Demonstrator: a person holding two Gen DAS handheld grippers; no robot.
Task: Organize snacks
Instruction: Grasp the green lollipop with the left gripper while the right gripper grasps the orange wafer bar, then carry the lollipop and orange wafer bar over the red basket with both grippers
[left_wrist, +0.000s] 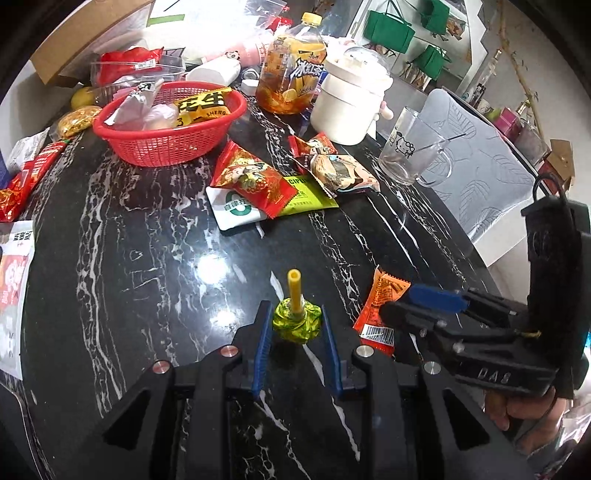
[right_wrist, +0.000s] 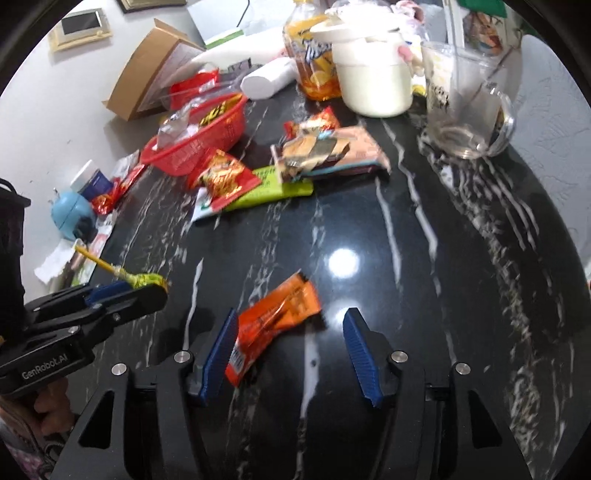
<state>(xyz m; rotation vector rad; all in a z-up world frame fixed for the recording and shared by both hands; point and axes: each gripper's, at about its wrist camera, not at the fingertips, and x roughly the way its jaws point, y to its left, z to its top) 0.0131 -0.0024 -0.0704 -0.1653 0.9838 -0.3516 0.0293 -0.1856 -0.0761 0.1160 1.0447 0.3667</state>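
Left tool: jaws set narrow around a lollipop in green-yellow foil, its yellow stick pointing away from the tool. The blue pads stand just beside the foil head on both sides; whether they press it firmly cannot be told. In the right wrist view the lollipop sits at the tool's tip and looks raised off the tabletop.

Right tool: jaws wide, holding nothing. An orange packet lies flat on the tabletop between them, close against the left pad and well apart from the right. It lies toward the near edge of the tabletop, by the left tool.

Destination, as judged: the red basket toward the far left corner, already holding several packets. A loose heap of snacks, a red packet uppermost, lies between the tools and the basket. A glass mug and a white jar stand near the far right edge.

Risks:
- The foil head is round and slick; a light pinch could let the lollipop roll out in transit.
- The orange packet sits off-centre and flat; closing may push it sideways or catch only a corner.
- The tools work close together; a sweep by either could strike the other.
- The right wrist view is blurred, so fine placement is uncertain.
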